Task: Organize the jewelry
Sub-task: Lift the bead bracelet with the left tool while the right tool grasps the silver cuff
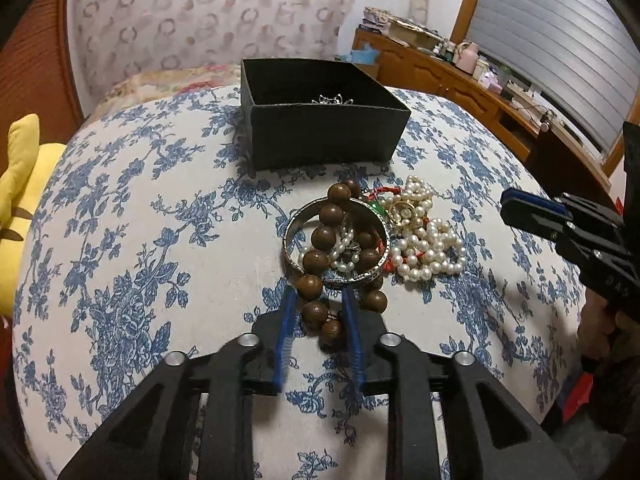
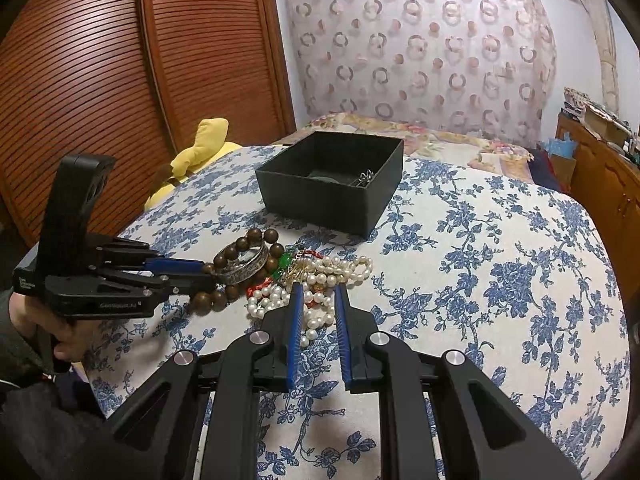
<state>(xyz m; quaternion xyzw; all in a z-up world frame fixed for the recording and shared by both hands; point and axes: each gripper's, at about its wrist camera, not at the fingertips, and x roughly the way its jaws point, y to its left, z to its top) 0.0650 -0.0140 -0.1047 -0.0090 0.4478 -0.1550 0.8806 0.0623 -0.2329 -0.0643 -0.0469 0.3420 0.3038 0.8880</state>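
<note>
- Left gripper [image 1: 320, 300]: jaws narrowly parted, astride the wooden bead bracelet [image 1: 322, 236]; whether the pads press cannot be told.
- Right gripper [image 2: 318, 292]: jaws narrowly parted above the pearl necklace [image 2: 320, 280], gripping nothing.
- Black box [image 1: 320, 132]: at 12 o'clock from the jewelry pile.

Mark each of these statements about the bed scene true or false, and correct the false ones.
1. The black box already holds a silvery piece. True.
2. The wooden bead bracelet lies apart from the silver bangle. False: the beads run through and over the bangle.
3. The pearl strand lies inside the box. False: it lies on the floral cover, in front of the box.
4. The left gripper has wooden beads between its fingers. True.
</note>
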